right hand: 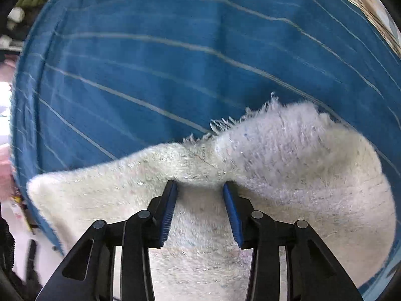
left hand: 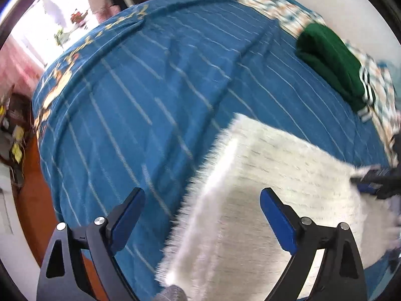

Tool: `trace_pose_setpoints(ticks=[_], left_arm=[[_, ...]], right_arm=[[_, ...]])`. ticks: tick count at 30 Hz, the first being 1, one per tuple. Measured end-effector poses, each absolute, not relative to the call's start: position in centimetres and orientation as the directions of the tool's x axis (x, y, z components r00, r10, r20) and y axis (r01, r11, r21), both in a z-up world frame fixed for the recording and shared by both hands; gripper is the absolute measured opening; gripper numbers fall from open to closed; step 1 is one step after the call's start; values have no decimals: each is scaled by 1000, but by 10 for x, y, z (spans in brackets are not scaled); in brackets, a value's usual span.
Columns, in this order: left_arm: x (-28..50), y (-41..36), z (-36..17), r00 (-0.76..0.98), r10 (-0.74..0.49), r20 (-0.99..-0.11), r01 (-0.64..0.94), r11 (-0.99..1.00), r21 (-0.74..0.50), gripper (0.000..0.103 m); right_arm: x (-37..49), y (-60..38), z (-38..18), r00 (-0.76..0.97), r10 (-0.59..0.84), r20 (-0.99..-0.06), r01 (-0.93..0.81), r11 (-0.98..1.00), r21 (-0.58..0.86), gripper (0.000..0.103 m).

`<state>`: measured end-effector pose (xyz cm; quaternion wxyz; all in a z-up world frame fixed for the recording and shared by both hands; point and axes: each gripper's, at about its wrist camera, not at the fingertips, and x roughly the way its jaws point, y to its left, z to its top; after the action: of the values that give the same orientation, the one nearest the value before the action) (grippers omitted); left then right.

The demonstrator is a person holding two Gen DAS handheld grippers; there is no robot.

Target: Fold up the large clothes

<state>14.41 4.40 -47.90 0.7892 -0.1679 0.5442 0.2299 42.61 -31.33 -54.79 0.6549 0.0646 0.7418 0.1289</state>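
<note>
The left tool (left hand: 202,218) hovers with its blue-padded jaws wide apart and empty, poised over the near edge of a white fluffy garment (left hand: 263,188) that lies on a bed under a blue striped bedspread (left hand: 150,100). The right tool (right hand: 200,213) has its jaws part-open, straddling a ridge of the same garment (right hand: 288,165) (the pile brushes both pads, but whether they truly pinch it cannot be told).

The garment sits on the near side of the bedspread, already doubled into a rough rectangle, one corner curling up beyond the right tool. By the look of it the fold is well along: this seems to be the step of laying down or tidying a fold, not starting one. The next move likely calls for the left tool to come down on the garment's free edge and close, so both tools can carry that edge across together; the shaggy pile invites a shallow grip that could slip.

Only the left wrist view shows a folded dark green garment (left hand: 333,62) far across the bedspread from the white one, beside a patterned pillow (left hand: 280,7), and the right tool (left hand: 373,180) blurred at the white garment's far side. Only the right wrist view shows the lifted, ruffled corner and the pads' contact with the pile.
</note>
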Motion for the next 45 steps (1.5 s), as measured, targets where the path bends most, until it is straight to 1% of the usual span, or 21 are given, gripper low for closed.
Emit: trace_pose_setpoints(ticks=[3, 4, 5, 7, 9, 11, 13, 14, 15, 18, 21, 25, 26, 27, 28, 29, 31, 32, 38, 40, 45], left_arm=[[156, 7, -477, 324, 145, -935, -490, 871, -35, 94], [162, -9, -477, 335, 122, -934, -467, 882, -53, 94], [168, -26, -480, 340, 97, -936, -437, 897, -66, 94], [180, -55, -488, 327, 87, -941, -381, 923, -47, 94], [192, -84, -506, 297, 115, -948, -335, 942, 9, 94], [199, -98, -528, 264, 126, -956, -310, 950, 40, 94], [205, -107, -558, 214, 148, -966, -280, 956, 85, 94], [206, -110, -567, 210, 174, -962, -264, 958, 115, 97], [207, -111, -570, 230, 199, -953, -249, 958, 140, 103], [207, -109, -570, 239, 189, -952, -233, 963, 132, 103], [209, -103, -570, 236, 167, -957, -226, 968, 113, 103], [211, -95, -571, 219, 152, -964, -222, 970, 103, 103], [213, -94, -572, 212, 150, -966, -224, 969, 101, 103], [217, -90, -573, 209, 149, -966, -228, 969, 100, 103], [218, -91, -572, 208, 150, -967, -234, 967, 99, 103], [219, -94, -571, 208, 149, -967, -242, 965, 97, 103], [224, -92, -570, 205, 147, -968, -258, 962, 91, 103], [226, -92, -570, 206, 144, -968, -262, 961, 88, 103], [255, -109, -566, 266, 103, -959, -258, 966, 33, 103], [271, -117, -565, 302, 81, -950, -241, 970, 6, 103], [301, -117, -558, 353, 8, -936, -210, 975, -71, 103]], right_arm=[[395, -365, -500, 30, 415, -909, -15, 910, 415, 56], [381, -386, -488, 82, 428, -900, 7, 903, 430, 64], [360, -410, -478, 128, 430, -894, 45, 898, 438, 68], [318, -461, -472, 176, 430, -886, 155, 876, 456, 69], [274, -518, -484, 190, 427, -884, 302, 831, 467, 69], [236, -562, -514, 200, 428, -881, 432, 769, 471, 69], [214, -596, -544, 216, 476, -853, 529, 677, 512, 69], [214, -601, -560, 231, 503, -833, 557, 633, 537, 69], [211, -608, -580, 272, 549, -790, 579, 562, 590, 69], [225, -606, -616, 377, 645, -665, 519, 447, 728, 69], [250, -595, -634, 421, 693, -586, 459, 395, 796, 72], [279, -573, -643, 444, 717, -537, 410, 370, 834, 71], [284, -569, -645, 452, 723, -523, 409, 353, 842, 67], [289, -567, -644, 458, 722, -519, 406, 349, 845, 59], [293, -564, -639, 464, 716, -522, 407, 351, 843, 41], [296, -564, -628, 478, 714, -511, 403, 339, 850, 34], [300, -568, -597, 505, 714, -484, 390, 311, 867, 26], [302, -568, -583, 519, 713, -471, 375, 304, 875, 25], [319, -532, -483, 510, 728, -458, 211, 410, 887, 25], [325, -520, -458, 500, 726, -472, 155, 461, 874, 25], [353, -451, -392, 443, 702, -557, -39, 636, 771, 25]])
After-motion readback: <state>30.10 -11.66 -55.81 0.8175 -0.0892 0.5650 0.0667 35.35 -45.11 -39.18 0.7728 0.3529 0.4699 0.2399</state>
